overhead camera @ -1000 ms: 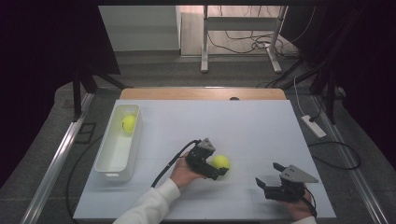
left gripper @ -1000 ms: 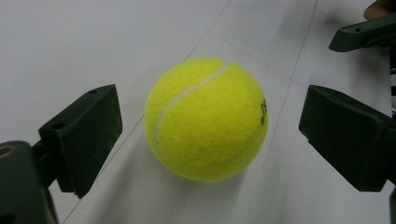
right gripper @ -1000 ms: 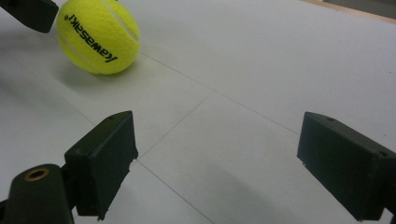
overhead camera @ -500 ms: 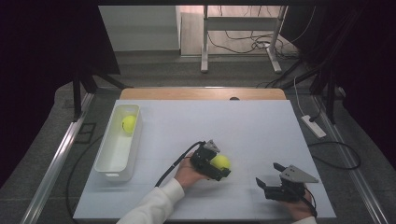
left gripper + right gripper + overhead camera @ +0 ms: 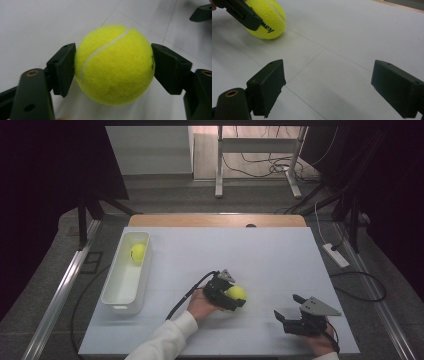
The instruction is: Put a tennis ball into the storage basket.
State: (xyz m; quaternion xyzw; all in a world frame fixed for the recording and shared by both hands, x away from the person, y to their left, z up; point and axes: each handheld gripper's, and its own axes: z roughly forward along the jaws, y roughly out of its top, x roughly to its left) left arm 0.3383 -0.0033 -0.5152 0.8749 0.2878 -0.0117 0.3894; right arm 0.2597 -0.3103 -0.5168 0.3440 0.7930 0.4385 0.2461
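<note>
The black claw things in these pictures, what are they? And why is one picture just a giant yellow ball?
They are grabbing tools, and a person holds one in each hand. One picture comes from a camera high above the white table. There you see the left gripper with its two black fingers closed on a yellow tennis ball. The right gripper sits near the table's front edge with its fingers spread and nothing between them.

The other two pictures come from small cameras riding on the tools themselves. The one on the left tool looks straight at the ball it holds, so the ball looks huge. The one on the right tool looks across the table and sees that same ball farther off.

On the left side of the table stands a white tray with a second ball inside it.
</note>
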